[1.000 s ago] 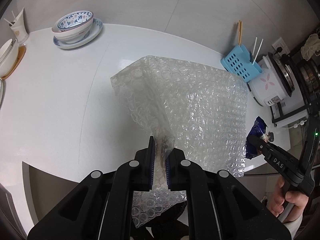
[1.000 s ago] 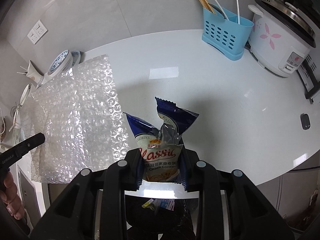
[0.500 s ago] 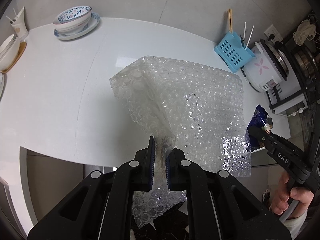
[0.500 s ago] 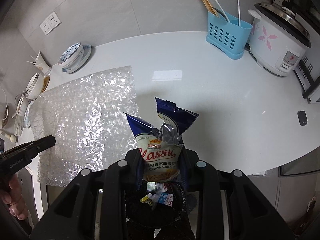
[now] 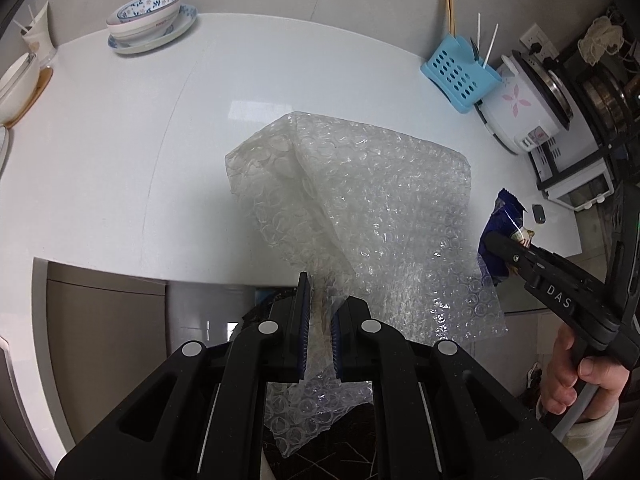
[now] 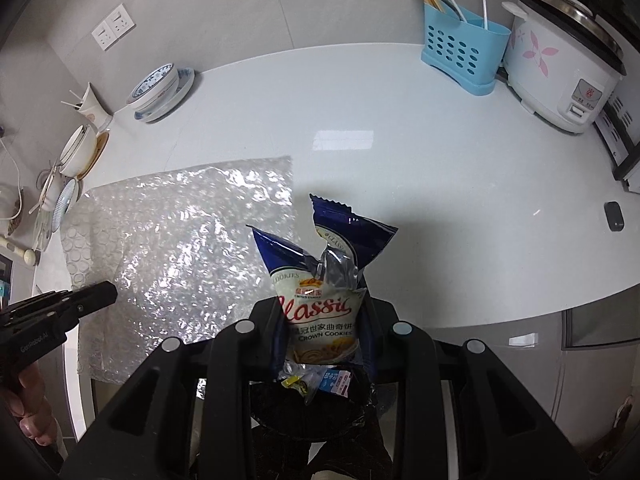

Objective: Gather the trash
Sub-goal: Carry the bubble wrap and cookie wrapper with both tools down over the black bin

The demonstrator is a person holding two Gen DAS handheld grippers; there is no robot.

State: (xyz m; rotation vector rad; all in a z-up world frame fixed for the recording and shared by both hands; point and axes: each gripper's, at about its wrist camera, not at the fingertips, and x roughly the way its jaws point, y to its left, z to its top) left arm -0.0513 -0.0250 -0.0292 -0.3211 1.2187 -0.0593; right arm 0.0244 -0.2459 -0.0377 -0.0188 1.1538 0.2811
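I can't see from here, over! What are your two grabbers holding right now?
Left gripper shut on bubble wrap. Right gripper shut on cookie wrapper, above trash bin. Nothing in the way.

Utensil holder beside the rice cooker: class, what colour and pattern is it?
The utensil holder is light blue with rows of oval holes, clearest in the right wrist view.
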